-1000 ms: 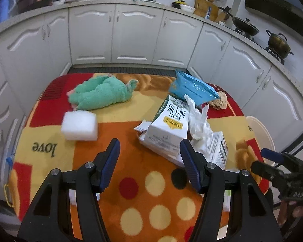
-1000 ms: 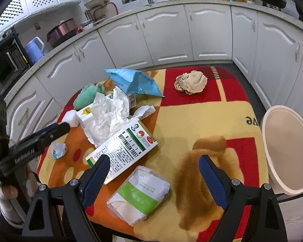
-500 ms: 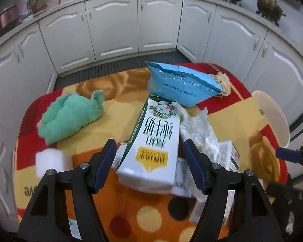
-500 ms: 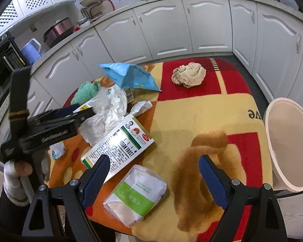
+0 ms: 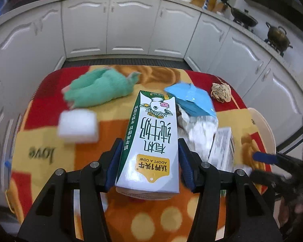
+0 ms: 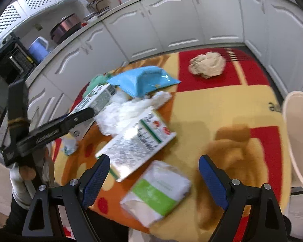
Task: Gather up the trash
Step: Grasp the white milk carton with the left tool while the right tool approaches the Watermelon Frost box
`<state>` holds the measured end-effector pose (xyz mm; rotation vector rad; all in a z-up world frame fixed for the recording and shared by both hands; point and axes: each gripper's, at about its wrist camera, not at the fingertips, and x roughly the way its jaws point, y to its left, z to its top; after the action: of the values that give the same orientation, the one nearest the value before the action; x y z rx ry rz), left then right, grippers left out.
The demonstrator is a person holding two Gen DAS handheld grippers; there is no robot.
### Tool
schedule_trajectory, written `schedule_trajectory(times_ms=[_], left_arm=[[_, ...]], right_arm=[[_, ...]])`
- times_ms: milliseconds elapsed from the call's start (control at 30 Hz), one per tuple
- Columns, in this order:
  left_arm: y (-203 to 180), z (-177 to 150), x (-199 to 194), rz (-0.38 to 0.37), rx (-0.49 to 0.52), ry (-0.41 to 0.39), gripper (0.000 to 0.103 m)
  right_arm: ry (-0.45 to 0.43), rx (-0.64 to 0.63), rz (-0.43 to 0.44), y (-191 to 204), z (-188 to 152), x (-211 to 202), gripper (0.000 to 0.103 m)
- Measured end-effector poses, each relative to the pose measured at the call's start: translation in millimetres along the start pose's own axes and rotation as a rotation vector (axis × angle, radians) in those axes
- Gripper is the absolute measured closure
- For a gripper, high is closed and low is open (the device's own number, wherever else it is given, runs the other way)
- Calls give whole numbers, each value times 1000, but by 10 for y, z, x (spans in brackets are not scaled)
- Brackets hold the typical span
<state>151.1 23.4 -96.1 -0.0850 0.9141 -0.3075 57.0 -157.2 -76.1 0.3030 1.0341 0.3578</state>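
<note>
My left gripper point(image 5: 149, 161) is shut on a white and green milk carton point(image 5: 151, 141), with a blue pad pressed to each side; the right wrist view shows the carton point(image 6: 97, 98) tilted up off the table. Beside it lie a blue snack bag point(image 5: 192, 98), crumpled white plastic point(image 6: 127, 113), a flat printed box point(image 6: 139, 141), a white and green packet point(image 6: 157, 193) and a beige paper ball point(image 6: 208, 64). My right gripper point(image 6: 153, 181) is open above the packet, holding nothing.
A beige bin point(image 6: 299, 137) stands off the table's right edge. A green plush toy point(image 5: 99, 88) and a white sponge point(image 5: 78, 125) lie on the left of the patterned tablecloth point(image 5: 50, 153). White cabinets ring the table.
My left gripper moved forward around the milk carton and closed on it, tilting it up. My right gripper stayed open and shifted slightly nearer the packet.
</note>
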Motion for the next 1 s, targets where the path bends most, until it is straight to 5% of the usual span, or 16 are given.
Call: schedule_trajectory(times_ms=[267,367,533,667,1000], left_arm=[[29,-330,-269,48,-1,-51,51],[36,-396,-272,45,-15,-50,51],[42,-486,-253,41,-39,-38,51],[-20,-551,-160,35,-43,-11,51],[-115,-493,100,75,-38,23,48]], right_arm=[[155,46,35,46,223,495,15],[140,33,48,141,261,589,17],[91,-93,-50,361,236,559,22],[64,-52,-82,279,237,458,21],[64,117,14,32,132,446,21]])
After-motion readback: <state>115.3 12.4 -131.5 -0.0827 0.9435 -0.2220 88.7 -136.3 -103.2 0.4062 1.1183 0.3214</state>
